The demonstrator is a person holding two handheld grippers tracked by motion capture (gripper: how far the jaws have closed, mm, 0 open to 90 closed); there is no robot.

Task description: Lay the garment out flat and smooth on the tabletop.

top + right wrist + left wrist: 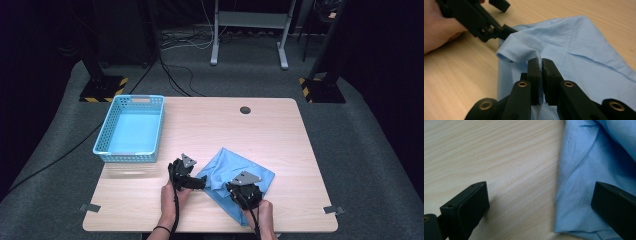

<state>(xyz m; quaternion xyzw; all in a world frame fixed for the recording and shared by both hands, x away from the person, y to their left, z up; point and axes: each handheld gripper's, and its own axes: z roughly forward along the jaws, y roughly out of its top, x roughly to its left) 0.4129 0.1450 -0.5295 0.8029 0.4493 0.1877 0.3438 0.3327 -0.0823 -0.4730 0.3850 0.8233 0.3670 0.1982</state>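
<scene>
**Desk stock, dark room**

Grey carpet, wooden desk (280,130). I note: blue basket (131,128), far left, nothing inside. Blue cloth (250,172), near edge. My right tool (541,62) pinches a cloth fold; left tool (536,205) spread at its edge.

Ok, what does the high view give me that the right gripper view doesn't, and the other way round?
High view alone: the empty blue basket at the table's far left, apart from the blue cloth, and the floor cables behind. Right gripper view alone: the right tool shut on a raised fold of cloth. Both: cloth, wooden table, and the left tool at the cloth's edge.
</scene>
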